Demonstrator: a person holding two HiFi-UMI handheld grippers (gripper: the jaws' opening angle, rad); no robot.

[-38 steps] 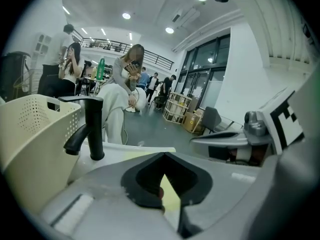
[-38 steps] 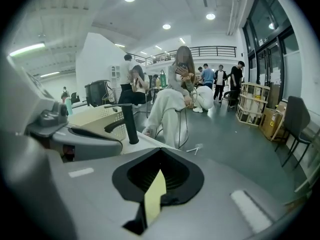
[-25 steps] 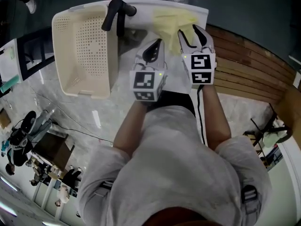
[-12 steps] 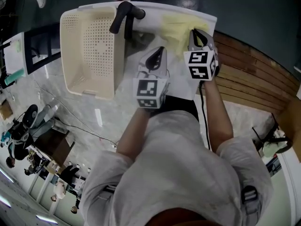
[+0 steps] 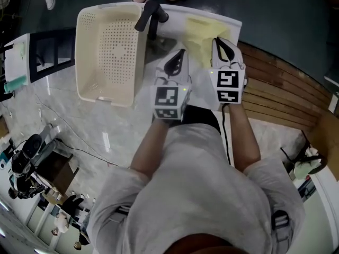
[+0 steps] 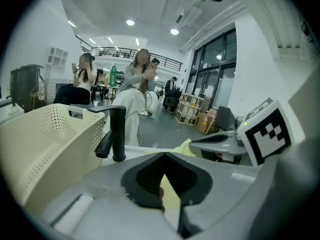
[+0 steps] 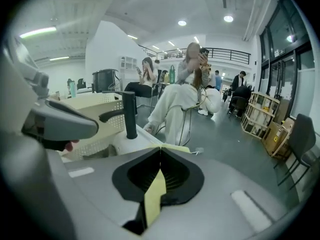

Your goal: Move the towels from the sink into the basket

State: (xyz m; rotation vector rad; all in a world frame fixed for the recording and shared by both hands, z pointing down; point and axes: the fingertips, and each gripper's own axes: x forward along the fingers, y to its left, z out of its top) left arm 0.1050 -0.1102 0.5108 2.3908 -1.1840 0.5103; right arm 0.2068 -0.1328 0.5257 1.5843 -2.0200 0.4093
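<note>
the yellow towel point(image 5: 204, 30) lies draped over the far rim of the sink point(image 5: 172, 29), where my right gripper point(image 5: 225, 45), its jaws just closed, nips one edge and my tight-clamped left gripper point(image 5: 176, 60) seems to pinch another, to carry it spread to the basket point(image 5: 108, 52).

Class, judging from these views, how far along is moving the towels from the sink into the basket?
Done: nothing visible; the basket looks empty. In hand: the left claw and the right claw, just closed, both pinch the yellow towel at the sink. Left: lift it across into the basket.
</note>
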